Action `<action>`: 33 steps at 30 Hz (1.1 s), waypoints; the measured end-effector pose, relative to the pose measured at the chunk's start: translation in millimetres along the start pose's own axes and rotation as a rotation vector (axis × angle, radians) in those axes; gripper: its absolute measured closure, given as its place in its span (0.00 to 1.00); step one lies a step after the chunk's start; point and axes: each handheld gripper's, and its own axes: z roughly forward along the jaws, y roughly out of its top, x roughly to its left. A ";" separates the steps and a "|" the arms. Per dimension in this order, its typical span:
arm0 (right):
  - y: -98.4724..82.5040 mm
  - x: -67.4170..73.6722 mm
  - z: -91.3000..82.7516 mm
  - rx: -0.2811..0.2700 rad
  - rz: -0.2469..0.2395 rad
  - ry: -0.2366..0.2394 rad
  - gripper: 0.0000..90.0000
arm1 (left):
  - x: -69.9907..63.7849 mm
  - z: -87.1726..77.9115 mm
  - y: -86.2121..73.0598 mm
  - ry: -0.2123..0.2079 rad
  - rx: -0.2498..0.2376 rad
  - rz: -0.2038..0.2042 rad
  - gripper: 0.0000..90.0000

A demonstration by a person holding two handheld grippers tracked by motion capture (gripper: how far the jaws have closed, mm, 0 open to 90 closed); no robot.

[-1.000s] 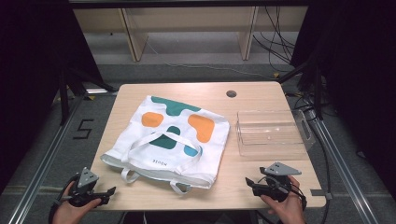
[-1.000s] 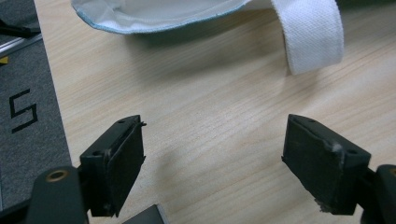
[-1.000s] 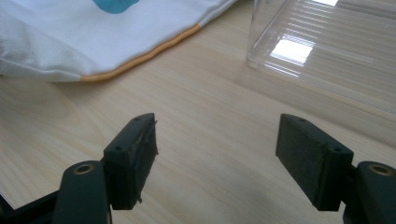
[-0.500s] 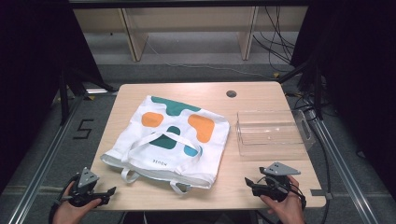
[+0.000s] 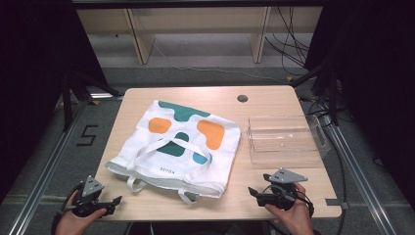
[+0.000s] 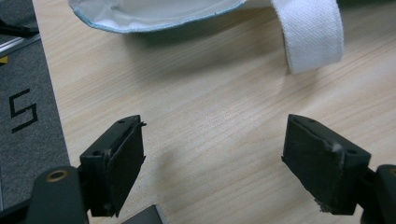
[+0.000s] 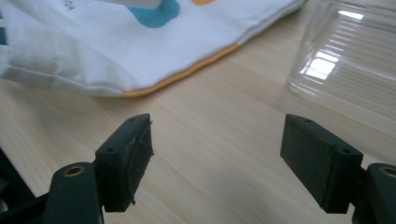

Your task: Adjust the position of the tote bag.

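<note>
The white tote bag (image 5: 178,147) lies flat mid-table (handles toward the person), between and beyond both grippers. The left gripper (image 5: 116,200) sits near its lower left corner, the right gripper (image 5: 252,191) near its lower right, each with jaws spread wide, holding nothing.

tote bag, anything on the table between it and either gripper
Nothing visible. In the left gripper view, bare wood lies between the open fingers and the tote bag with its strap. In the right gripper view, bare wood also runs from the right gripper to the bag's edge; the clear tray sits off to one side.
</note>
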 end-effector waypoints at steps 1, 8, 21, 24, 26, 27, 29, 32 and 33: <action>3.7 3.8 0.6 0.010 -0.015 0.015 0.31 | -0.1 0.2 0.1 0.001 0.001 -0.002 0.22; 25.0 33.7 13.9 -0.013 -0.105 0.089 0.33 | 3.1 2.2 1.3 0.019 -0.032 0.032 0.22; 58.8 79.7 42.0 -0.002 -0.226 0.204 0.37 | 3.7 -0.8 1.2 0.015 -0.029 0.029 0.22; 64.3 87.8 44.5 -0.006 -0.279 0.217 0.37 | 4.3 -1.0 1.0 0.011 -0.017 0.027 0.22; 66.2 90.8 48.1 -0.002 -0.302 0.216 0.39 | 3.5 0.3 1.4 0.016 -0.037 0.034 0.22; 66.3 92.0 49.9 0.000 -0.304 0.213 0.39 | 2.1 0.4 1.2 0.021 -0.040 0.015 0.22; 67.1 94.8 55.4 0.022 -0.321 0.211 0.40 | 2.3 0.2 1.3 0.022 -0.040 0.016 0.22; 67.1 99.6 61.4 0.047 -0.342 0.180 0.45 | 3.8 -0.4 1.2 0.017 -0.029 0.030 0.22; 68.0 99.0 64.3 0.061 -0.371 0.181 0.46 | 3.7 -0.7 1.1 0.017 -0.029 0.027 0.22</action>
